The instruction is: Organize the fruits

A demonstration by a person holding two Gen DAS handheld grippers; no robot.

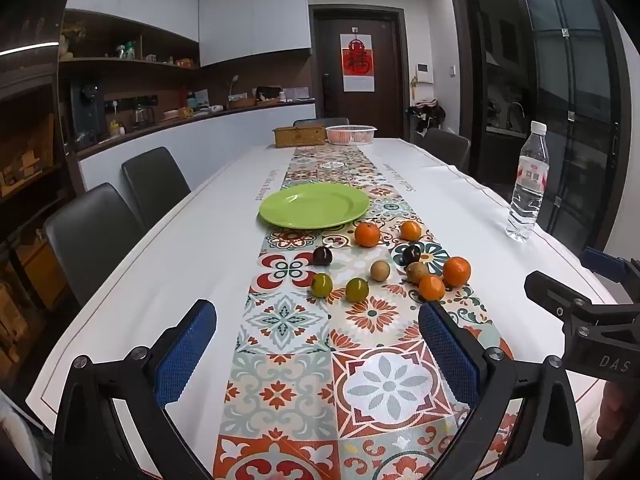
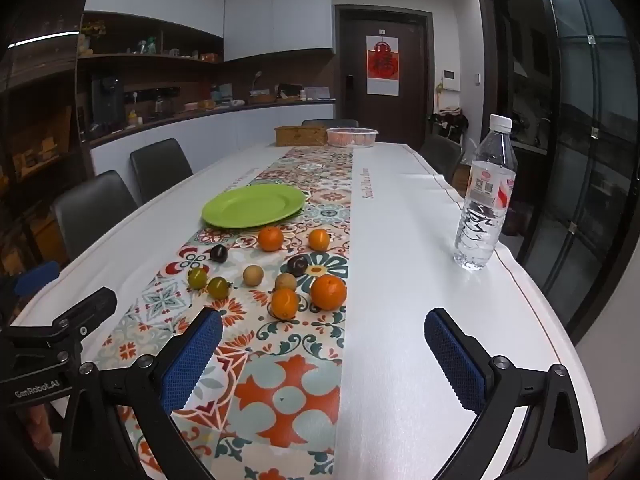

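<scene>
A green plate [image 1: 314, 205] [image 2: 254, 204] lies empty on the patterned runner. In front of it lie several small fruits: oranges [image 1: 367, 234] [image 2: 328, 292], dark plums [image 1: 322, 256] [image 2: 219, 253], green-yellow fruits [image 1: 357, 289] [image 2: 218, 287] and tan round fruits [image 1: 379, 271] [image 2: 253, 275]. My left gripper [image 1: 318, 344] is open and empty, above the runner short of the fruits. My right gripper [image 2: 324, 350] is open and empty, just short of the nearest oranges.
A water bottle [image 1: 528, 184] [image 2: 486, 196] stands near the table's right edge. A wooden box [image 1: 299, 135] and a white basket [image 1: 351, 134] sit at the far end. Dark chairs [image 1: 152, 184] line the left side.
</scene>
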